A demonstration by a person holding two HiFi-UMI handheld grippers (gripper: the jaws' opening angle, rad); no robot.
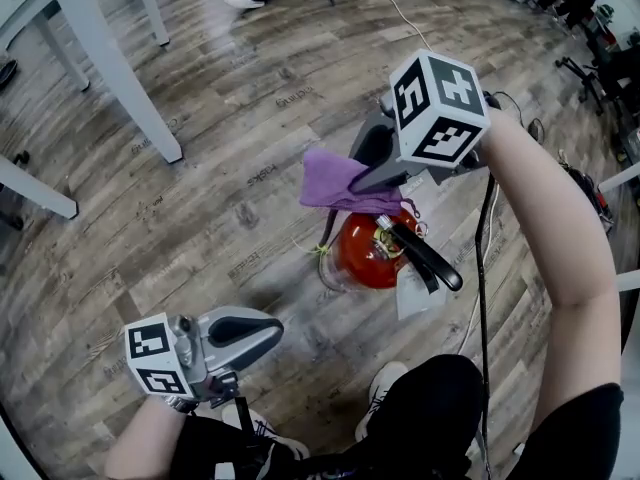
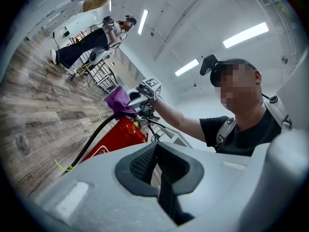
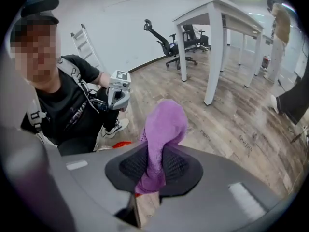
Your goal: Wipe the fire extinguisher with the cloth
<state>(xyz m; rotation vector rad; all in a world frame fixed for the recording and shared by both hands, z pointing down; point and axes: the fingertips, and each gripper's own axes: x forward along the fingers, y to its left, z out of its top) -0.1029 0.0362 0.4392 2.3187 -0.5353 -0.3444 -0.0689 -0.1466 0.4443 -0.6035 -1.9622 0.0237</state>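
Right tongs (image 3: 153, 166) pinch purple cloth (image 3: 165, 122) — left tongs (image 2: 157, 164) closed.

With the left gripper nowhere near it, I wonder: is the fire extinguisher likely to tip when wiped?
Probably heavy: the fire extinguisher looks like a metal cylinder, so the cloth likely won't shift it. It stands upright, unsupported, on smooth floor, so a hard push near the top might tip it.

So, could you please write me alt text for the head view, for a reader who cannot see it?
Seen from above, the right gripper pinches a purple cloth over the top of a red fire extinguisher standing on a wood floor. The left gripper, shut and empty, sits at lower left, apart from it.
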